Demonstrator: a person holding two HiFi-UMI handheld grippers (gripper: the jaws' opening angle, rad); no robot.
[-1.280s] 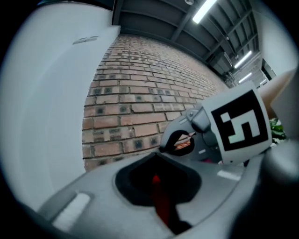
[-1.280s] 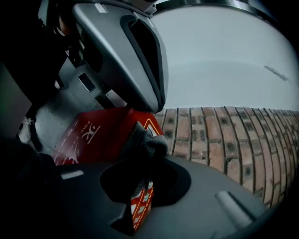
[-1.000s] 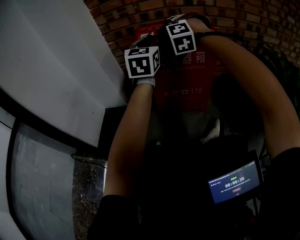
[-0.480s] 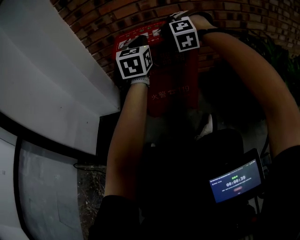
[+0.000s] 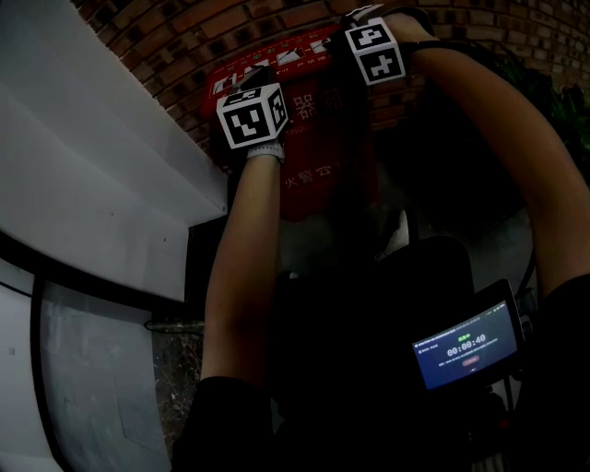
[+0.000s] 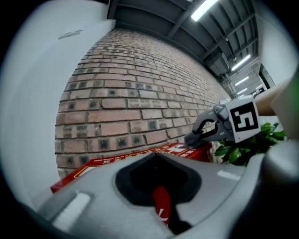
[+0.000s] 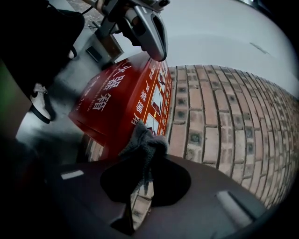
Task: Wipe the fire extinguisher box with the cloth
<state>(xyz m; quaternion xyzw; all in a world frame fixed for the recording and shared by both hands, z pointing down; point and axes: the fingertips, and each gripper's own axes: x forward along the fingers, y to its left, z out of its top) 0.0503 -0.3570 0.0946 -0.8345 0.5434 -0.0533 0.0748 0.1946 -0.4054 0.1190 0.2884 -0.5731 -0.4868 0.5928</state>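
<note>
The far side is closed off by a brick wall (image 5: 175, 64). To its left a pale, smooth wall panel (image 5: 92, 175) is set. Overhead, a dark ceiling with strip lights (image 6: 203, 8) is seen in the left gripper view. The red fire extinguisher box (image 5: 323, 175) is mounted against the bricks, above a grey floor (image 7: 60, 135). A green plant (image 6: 247, 145) is placed just beside the box's right end.

The right gripper (image 7: 142, 175) is held at the box's upper edge, with its jaws clamped on the grey cloth (image 7: 144, 148). The cloth is bunched and projects toward the top corner of the box. Contact between cloth and box cannot be confirmed.

The left gripper (image 6: 160, 186) is held near the box's top left. Its jaws are drawn together to a narrow slit, and nothing is gripped between them.

In the head view the picture is dark, and both sets of jaws are hidden behind the marker cubes. The lower part of the box is covered by the forearms. A small lit screen (image 5: 466, 350) is visible at lower right. Only part of a light shoe (image 7: 39, 106) is shown.
</note>
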